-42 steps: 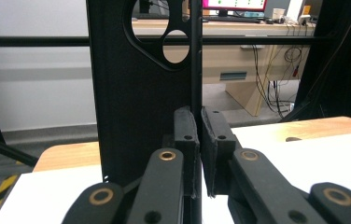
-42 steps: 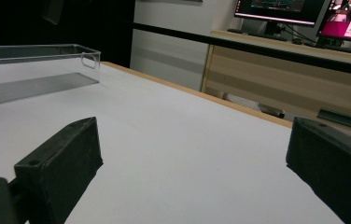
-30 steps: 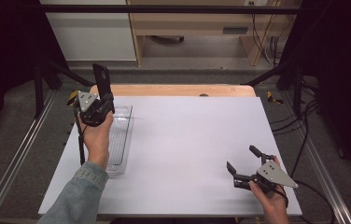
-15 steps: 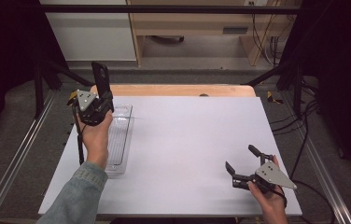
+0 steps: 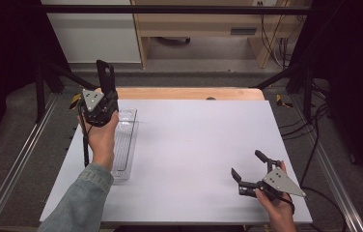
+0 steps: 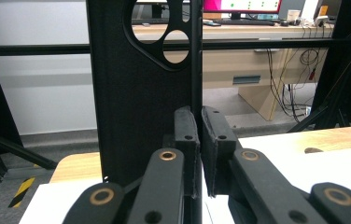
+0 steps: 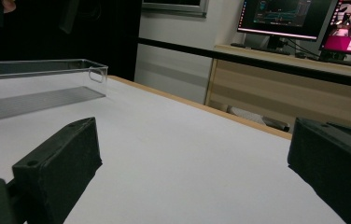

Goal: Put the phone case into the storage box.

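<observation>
Transfer step under way: left gripper clamped on flat black perforated plate, upright above clear plastic tray at table's left edge. Right gripper wide open, empty, near right corner. Next: lower plate into tray.

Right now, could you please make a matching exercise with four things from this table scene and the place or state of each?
Things:
1. black plate
2. clear tray
3. left gripper
4. right gripper

Places or states:
A. open, low over the table's near right part
B. lies on the table at its left side
C. held upright, with round holes near its top
D. shut on the plate's edge

Pairs: 1-C, 2-B, 3-D, 4-A
</observation>
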The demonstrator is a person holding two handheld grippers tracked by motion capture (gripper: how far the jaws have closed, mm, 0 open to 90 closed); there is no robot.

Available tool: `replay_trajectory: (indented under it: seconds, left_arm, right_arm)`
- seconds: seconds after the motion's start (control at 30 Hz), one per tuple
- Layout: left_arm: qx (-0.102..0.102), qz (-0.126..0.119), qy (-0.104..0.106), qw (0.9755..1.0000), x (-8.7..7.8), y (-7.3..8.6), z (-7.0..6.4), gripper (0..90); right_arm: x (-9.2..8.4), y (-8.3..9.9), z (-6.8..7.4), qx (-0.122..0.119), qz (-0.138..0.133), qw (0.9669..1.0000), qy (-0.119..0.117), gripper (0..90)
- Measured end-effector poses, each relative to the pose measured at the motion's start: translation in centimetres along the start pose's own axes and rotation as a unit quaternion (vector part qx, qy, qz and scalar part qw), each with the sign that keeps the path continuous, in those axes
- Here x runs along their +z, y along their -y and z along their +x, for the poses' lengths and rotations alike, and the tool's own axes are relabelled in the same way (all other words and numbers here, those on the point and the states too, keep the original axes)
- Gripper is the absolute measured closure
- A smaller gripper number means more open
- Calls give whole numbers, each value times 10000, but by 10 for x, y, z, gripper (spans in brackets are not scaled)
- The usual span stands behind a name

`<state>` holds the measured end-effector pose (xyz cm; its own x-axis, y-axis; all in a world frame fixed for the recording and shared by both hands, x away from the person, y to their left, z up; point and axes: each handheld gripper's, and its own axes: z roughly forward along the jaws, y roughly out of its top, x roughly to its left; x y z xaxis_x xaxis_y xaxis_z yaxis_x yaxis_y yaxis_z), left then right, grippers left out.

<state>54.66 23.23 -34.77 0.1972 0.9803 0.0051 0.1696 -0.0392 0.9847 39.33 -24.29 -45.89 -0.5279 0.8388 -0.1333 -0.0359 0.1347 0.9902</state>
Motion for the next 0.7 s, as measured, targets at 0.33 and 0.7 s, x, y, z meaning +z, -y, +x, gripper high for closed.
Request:
replay_trajectory:
  seconds: [0.33, 0.7]
  left_arm:
    - [-128, 97, 62, 9999, 3, 8, 1, 852]
    - [-231, 268, 34, 9994, 11, 21, 5, 852]
  right_arm:
    - [1, 1, 0, -1, 35, 10000, -16, 29]
    - [1, 1, 0, -5, 46, 10000, -26, 29]
